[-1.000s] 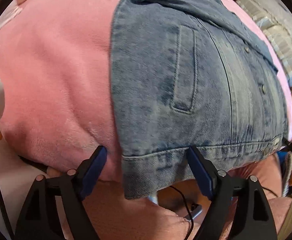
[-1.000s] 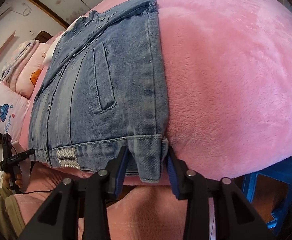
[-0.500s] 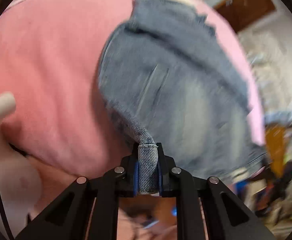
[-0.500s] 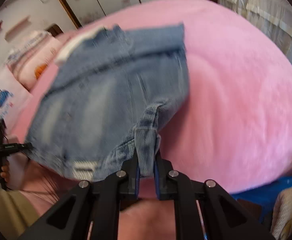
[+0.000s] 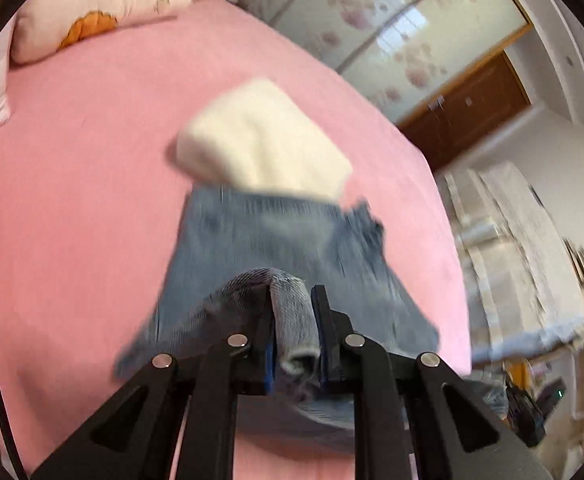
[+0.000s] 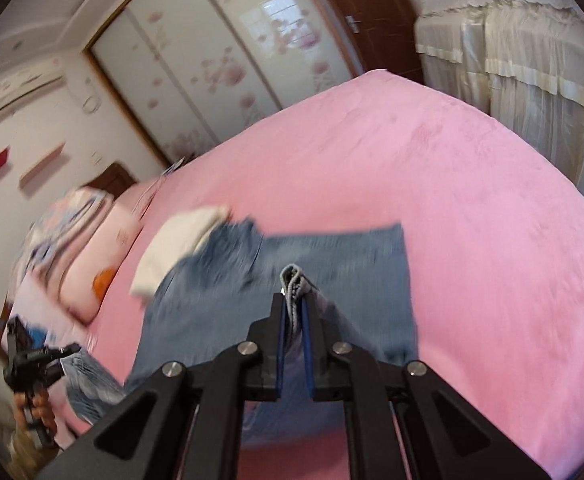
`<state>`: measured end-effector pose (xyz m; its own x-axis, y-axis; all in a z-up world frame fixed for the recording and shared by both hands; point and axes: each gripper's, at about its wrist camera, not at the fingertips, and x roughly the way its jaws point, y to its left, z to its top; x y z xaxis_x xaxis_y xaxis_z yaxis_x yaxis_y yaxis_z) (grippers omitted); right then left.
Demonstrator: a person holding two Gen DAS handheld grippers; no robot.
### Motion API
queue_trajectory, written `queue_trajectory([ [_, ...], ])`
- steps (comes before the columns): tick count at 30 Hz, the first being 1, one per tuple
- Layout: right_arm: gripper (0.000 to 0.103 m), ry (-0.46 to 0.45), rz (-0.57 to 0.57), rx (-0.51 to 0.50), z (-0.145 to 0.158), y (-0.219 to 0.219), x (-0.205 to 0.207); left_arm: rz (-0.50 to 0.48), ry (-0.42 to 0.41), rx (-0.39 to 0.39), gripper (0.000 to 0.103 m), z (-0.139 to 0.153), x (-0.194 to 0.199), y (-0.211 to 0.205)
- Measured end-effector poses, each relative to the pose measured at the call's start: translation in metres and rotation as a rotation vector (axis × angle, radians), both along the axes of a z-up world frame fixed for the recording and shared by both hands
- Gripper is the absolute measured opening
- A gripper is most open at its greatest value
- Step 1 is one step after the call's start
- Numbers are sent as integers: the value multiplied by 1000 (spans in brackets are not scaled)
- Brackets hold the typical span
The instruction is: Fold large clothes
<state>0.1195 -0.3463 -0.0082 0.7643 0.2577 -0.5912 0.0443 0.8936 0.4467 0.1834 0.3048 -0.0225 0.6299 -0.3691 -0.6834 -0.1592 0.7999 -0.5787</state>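
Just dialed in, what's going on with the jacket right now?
A person holds a gripper in each hand, folding a denim jacket on a pink bed. The left gripper is clamped on a bunched bit of the hem, though its jaws are easing open a little; the right gripper has its jaws closing on another hem fold. Both hem corners are lifted off the bed, with the jacket's cream collar at the far end. The fold is not laid down yet.

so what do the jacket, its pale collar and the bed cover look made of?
Jacket: washed blue denim, going by twill weave and a stitched hem at the pads. Collar: cream, probably fleece or sherpa; too blurred to confirm. Bed cover: pink plush, matte short nap.
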Motion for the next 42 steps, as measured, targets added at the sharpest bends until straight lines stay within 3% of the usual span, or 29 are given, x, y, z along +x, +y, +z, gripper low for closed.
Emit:
queue_trajectory([
  [2, 9, 12, -54, -1, -8, -5, 36, 5, 19, 52, 21, -17, 36, -2],
  [4, 14, 44, -118, -22, -23, -12, 64, -1, 89, 100, 34, -44, 65, -3],
  [5, 19, 74, -143, -37, -32, -15, 77, 2, 112, 135, 45, -53, 73, -4],
  [6, 34, 111, -156, -33, -46, -20, 88, 5, 138, 183, 49, -65, 81, -6],
  [7, 42, 140, -154, -21, -57, -25, 97, -5, 150, 208, 49, -72, 86, -7],
  [13, 42, 237, -75, -37, -115, -30, 110, -125, 159, 313, 51, -95, 101, -14],
  [17, 42, 226, -9, -75, -126, -22, 116, -227, 133, 371, 52, -102, 103, -18],
  [21, 42, 217, 63, -144, -127, -7, 130, -304, 125, 429, 62, -113, 109, -25],
  [27, 46, 262, 140, -315, -143, 19, 157, -359, 140, 513, 62, -129, 126, -32],
  [28, 50, 262, 146, -332, -145, 21, 159, -370, 138, 526, 62, -130, 128, -34],
  [33, 51, 271, 167, -409, -155, 31, 167, -448, 122, 612, 63, -137, 137, -45],
  [34, 51, 272, 166, -421, -157, 32, 167, -458, 112, 627, 62, -138, 136, -46],
  [35, 51, 272, 161, -426, -160, 33, 167, -461, 102, 635, 53, -138, 135, -47],
  [36, 50, 272, 158, -424, -161, 34, 168, -463, 89, 644, 43, -137, 133, -51],
  [37, 48, 271, 151, -417, -162, 33, 168, -447, 79, 671, 41, -136, 131, -54],
  [38, 45, 262, 142, -411, -162, 32, 166, -429, 67, 688, 30, -135, 128, -57],
  [39, 35, 251, 128, -424, -162, 32, 163, -381, 48, 715, 26, -132, 123, -59],
  [40, 26, 234, 121, -432, -160, 33, 160, -336, 38, 719, 26, -129, 120, -57],
  [42, 21, 211, 98, -434, -155, 33, 152, -240, 18, 669, 26, -122, 113, -49],
])
